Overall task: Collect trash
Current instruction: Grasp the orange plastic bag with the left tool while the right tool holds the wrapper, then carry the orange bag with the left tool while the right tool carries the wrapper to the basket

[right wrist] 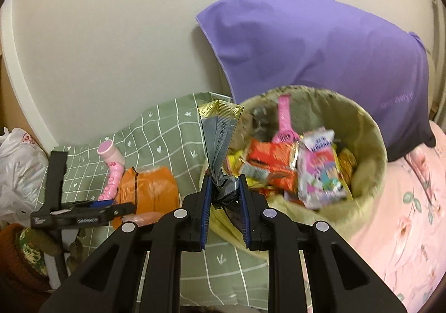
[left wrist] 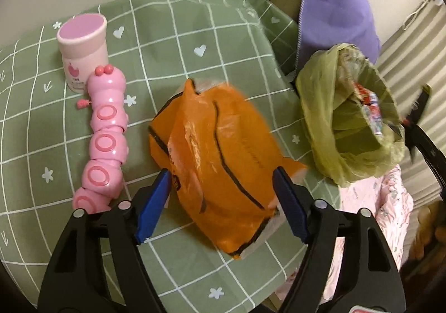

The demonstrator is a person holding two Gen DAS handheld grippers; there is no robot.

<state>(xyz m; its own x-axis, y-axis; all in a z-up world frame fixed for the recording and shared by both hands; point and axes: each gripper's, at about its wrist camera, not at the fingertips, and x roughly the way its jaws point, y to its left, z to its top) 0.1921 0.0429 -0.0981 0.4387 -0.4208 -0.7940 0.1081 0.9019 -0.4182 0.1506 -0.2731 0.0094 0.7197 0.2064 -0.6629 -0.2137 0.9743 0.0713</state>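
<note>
An orange plastic bag lies on the green checked cloth. My left gripper is open, its blue fingers on either side of the bag's near end. A yellow-green trash bag stands open to the right, holding several wrappers. My right gripper is shut on a grey and gold foil wrapper, held upright at the trash bag's near left rim. The orange bag and left gripper also show in the right wrist view.
A pink caterpillar toy and a pink jar stand left of the orange bag. A purple pillow leans on the wall behind the trash bag. A pink floral blanket lies to the right. A white plastic bag sits far left.
</note>
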